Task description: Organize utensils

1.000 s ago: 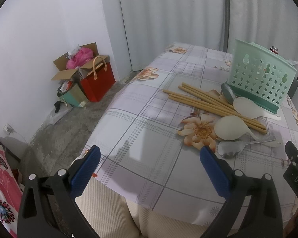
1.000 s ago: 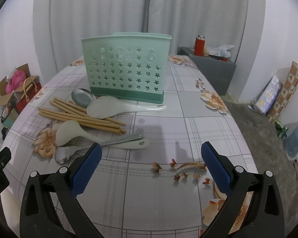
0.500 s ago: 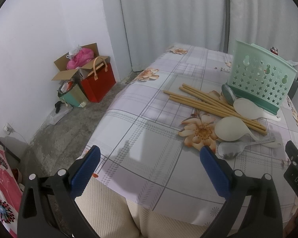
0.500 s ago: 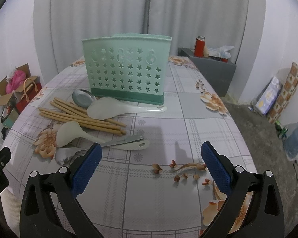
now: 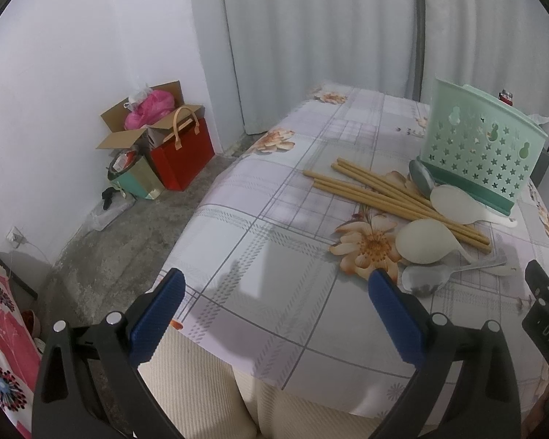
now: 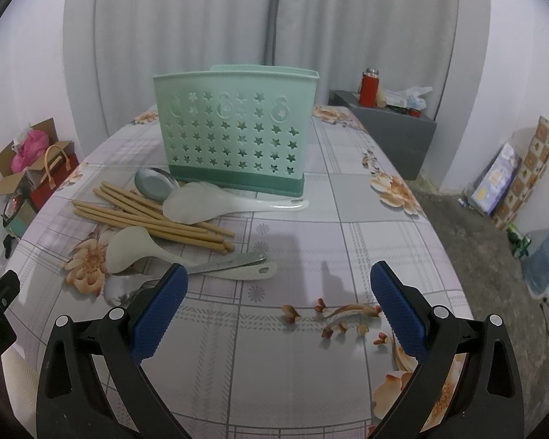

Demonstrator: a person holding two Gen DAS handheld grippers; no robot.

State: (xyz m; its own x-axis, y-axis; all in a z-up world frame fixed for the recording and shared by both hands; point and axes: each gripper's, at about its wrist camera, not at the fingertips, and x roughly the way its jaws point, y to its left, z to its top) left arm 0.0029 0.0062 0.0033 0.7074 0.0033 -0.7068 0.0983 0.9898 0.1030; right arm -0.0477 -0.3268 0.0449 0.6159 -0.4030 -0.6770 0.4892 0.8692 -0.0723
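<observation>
Utensils (image 6: 157,216) lie on floral tablecloth (image 6: 311,248) before grey curtains (image 6: 347,29).

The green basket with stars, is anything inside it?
Through the star holes of the green basket nothing shows. Its inside cannot be seen from above; its dark base band hides the bottom.

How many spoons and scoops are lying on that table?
4. One white rice paddle and one metal spoon lie before the green holder; another white paddle overlaps a second metal spoon nearer the grippers. Others may be hidden.
</observation>
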